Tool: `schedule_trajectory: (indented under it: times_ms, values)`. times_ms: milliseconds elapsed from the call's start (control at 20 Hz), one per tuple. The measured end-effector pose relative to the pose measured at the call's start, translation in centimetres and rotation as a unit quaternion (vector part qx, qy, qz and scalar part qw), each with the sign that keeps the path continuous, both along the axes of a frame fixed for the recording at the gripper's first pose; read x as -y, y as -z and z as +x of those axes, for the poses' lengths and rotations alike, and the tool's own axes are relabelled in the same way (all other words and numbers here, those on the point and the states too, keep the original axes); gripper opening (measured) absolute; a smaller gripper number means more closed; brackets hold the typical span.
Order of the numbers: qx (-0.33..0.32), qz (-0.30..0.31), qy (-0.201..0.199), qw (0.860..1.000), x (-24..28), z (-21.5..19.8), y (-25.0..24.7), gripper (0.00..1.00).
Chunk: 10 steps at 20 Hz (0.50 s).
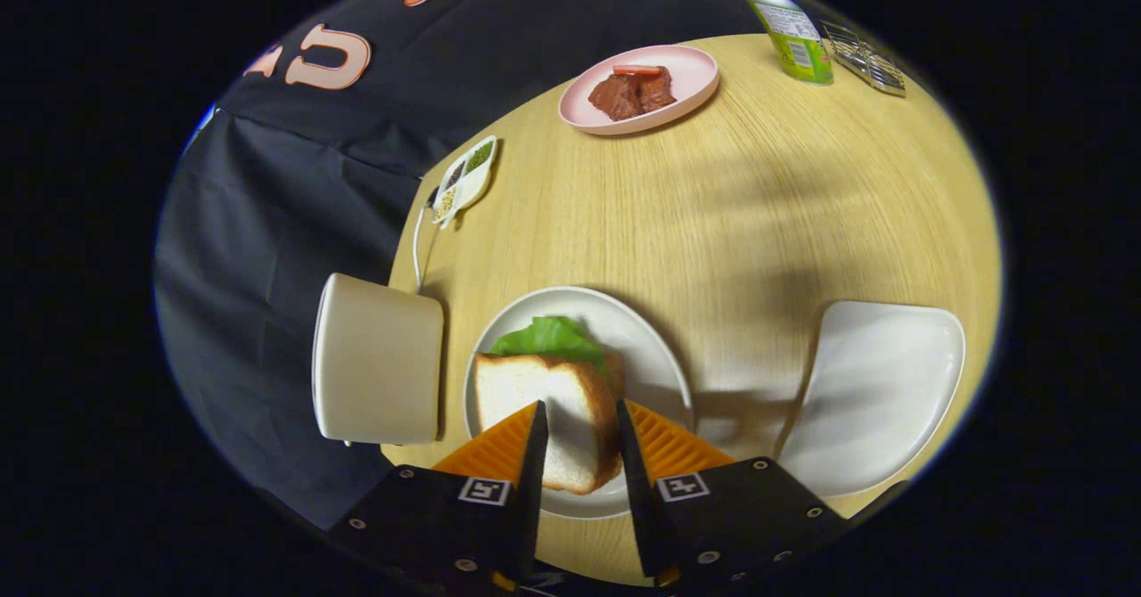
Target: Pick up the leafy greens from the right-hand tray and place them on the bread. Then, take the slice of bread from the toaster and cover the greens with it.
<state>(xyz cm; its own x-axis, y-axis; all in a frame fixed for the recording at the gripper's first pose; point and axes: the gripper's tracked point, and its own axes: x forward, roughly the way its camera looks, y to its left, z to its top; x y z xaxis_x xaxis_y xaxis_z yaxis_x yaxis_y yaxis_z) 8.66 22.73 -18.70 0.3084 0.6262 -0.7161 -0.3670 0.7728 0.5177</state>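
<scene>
1. A round, pale wooden table is taking up most of the booth, with black cloth hanging as the wall behind and to the left of it.
2. A cream-coloured toaster is sitting at the table's left edge, with a white cord running behind it.
3. A round white plate is lying just right of the toaster, directly ahead of the gripper.
4. The slice of bread is resting on that plate, its long axis running away from the fingers, its crust edge on the right.
5. The leafy greens are peeking out from under the slice's far end.
6. The two fingers are standing on either side of the slice; I cannot tell whether both are pressing on it.
7. An empty white tray is lying to the right, apart from the plate.
8. Farther off, a pink plate is holding brown meat; a small divided dish and a green bottle are standing near the far rim.
</scene>
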Motion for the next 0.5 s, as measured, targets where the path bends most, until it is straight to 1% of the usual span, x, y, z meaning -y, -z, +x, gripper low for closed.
schedule_trajectory:
  times_ms: [50, 100, 150, 250, 400, 500]
  values:
    - [0.004, -0.001, 0.004, 1.0, 0.3, 0.1, -0.2, 0.59]
    - [0.007, 0.006, 0.01, 1.0, 0.5, 0.1, -0.8, 0.64]
    - [0.013, 0.009, 0.016, 1.0, 0.7, 0.3, -1.4, 0.75]
    - [0.04, -0.012, 0.033, 0.999, 2.2, 0.9, -2.3, 0.98]
    - [0.094, 0.002, 0.072, 0.993, 3.8, 2.0, -7.1, 0.99]
    - [0.158, -0.004, 0.104, 0.982, 5.8, 3.2, -11.1, 0.98]
